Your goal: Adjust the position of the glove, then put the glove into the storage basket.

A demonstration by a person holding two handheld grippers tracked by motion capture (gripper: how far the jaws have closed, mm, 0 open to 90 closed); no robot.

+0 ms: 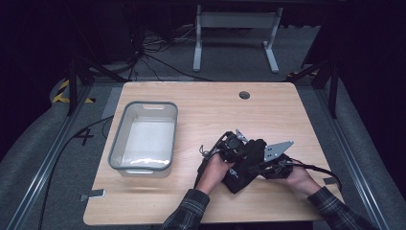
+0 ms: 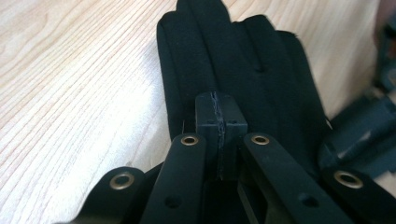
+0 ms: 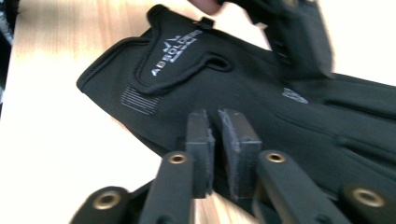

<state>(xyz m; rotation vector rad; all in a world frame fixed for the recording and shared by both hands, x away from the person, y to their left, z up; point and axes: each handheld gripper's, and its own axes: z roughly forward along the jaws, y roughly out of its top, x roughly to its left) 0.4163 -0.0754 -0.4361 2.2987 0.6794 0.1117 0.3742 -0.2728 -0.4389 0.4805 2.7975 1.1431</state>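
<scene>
A black glove (image 1: 238, 179) with a white logo on its cuff lies flat on the wooden table (image 1: 201, 110), right of centre near the front. My left gripper (image 1: 243, 155) is over the glove (image 2: 243, 60), its jaws pressed together (image 2: 218, 116) above the back of the hand with the glove's fingers pointing away; I cannot see fabric between them. My right gripper (image 1: 257, 167) comes from the right. Its pads (image 3: 215, 135) stand a narrow gap apart just over the near edge of the glove (image 3: 243, 88), with nothing between them.
A clear grey-rimmed plastic bin (image 1: 116, 139) stands on the left part of the table. A round cable hole (image 1: 244, 95) sits near the far edge. Bare wood lies between the bin and the glove. Both sleeved forearms enter at the bottom.
</scene>
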